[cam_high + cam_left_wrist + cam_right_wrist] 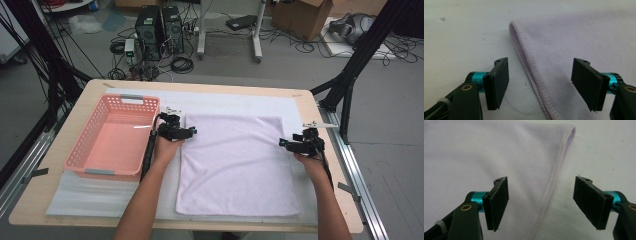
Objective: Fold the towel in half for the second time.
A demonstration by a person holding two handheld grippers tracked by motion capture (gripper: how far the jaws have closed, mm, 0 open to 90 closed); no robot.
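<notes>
— On the table (pixel 100 202), from above: item one?
— Lilac towel (pixel 235 165), flat on white padding, pink basket (pixel 112 137) beside it. Your left gripper (pixel 187 131) meets its left edge, right gripper (pixel 285 143) its right.
— Left gripper view?
— Your jaws spread, straddling the hem (pixel 529 72), gripping nothing.
— Right gripper view?
— Same: spread, hem (pixel 551 185) between, unpinched.

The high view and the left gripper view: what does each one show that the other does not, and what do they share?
Only the high view has the pink basket, the right gripper and the whole table. Only the left gripper view has the towel's stitched hem up close, lying between open jaws, pads not touching it. Both share the lilac towel and the left gripper.
</notes>
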